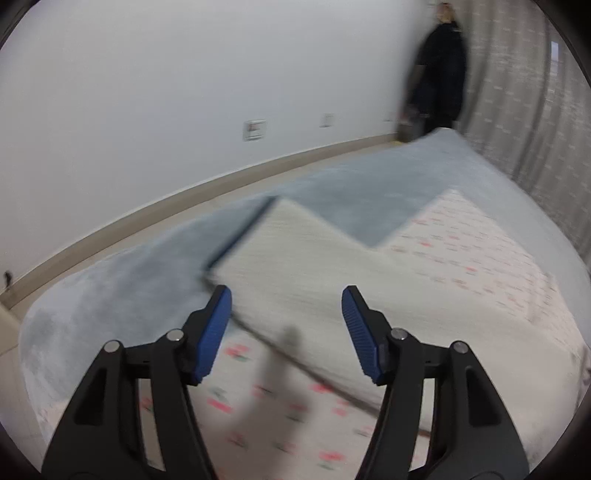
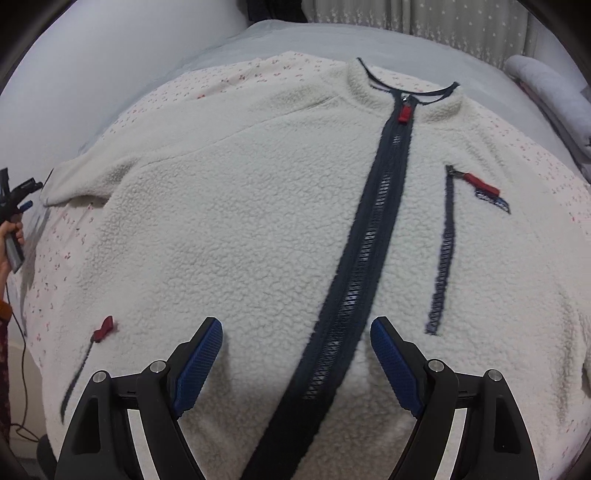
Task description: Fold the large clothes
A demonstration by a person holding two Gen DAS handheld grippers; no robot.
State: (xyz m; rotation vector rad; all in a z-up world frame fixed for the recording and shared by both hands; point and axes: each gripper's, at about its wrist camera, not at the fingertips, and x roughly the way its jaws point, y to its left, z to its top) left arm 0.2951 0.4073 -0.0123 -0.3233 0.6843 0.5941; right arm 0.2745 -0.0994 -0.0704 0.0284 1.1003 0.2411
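**Status: both grippers spread, jacket flat**

Your right gripper (image 2: 296,363) hovers spread over the fleece jacket (image 2: 240,229), straddling its zipper (image 2: 373,236). The jacket lies flat on the floral sheet (image 2: 155,103). Your left gripper (image 1: 286,328) is spread, near the sleeve (image 1: 295,240).

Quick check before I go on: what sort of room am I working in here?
Most likely a bedroom. The fleece jacket lies on a bed with a flower-print sheet over a grey blanket, with curtains behind and a plain white wall beside it.
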